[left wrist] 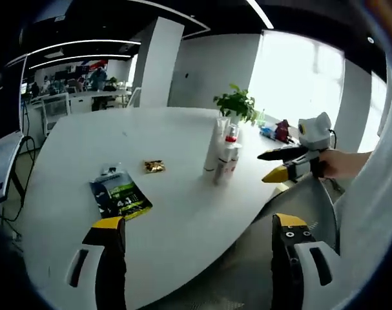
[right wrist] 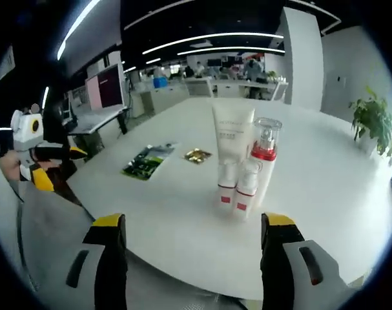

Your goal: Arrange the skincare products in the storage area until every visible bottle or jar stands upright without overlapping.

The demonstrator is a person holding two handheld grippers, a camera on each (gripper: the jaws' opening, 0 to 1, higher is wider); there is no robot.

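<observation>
Several skincare products stand upright in a tight group on the white round table [right wrist: 150, 213]: a tall white tube [right wrist: 232, 137], a clear-capped bottle with a red collar [right wrist: 265, 152], and two small white bottles with red labels [right wrist: 226, 187] in front. The same group [left wrist: 224, 152] appears in the left gripper view, near the table's right edge. My right gripper [right wrist: 194, 223] is open, short of the group and touching nothing. My left gripper [left wrist: 199, 221] is open and empty over the table's near edge. In each view the other gripper [left wrist: 263, 166] [right wrist: 60, 166] is held off the table with its jaws apart.
A green-and-black packet [left wrist: 121, 197] [right wrist: 147, 161] and a small gold wrapper [left wrist: 154, 166] [right wrist: 197, 155] lie flat on the table. A potted plant [left wrist: 237, 103] [right wrist: 373, 119] stands at the far edge beside small items [left wrist: 276, 132]. Office desks and monitors [right wrist: 105, 87] are behind.
</observation>
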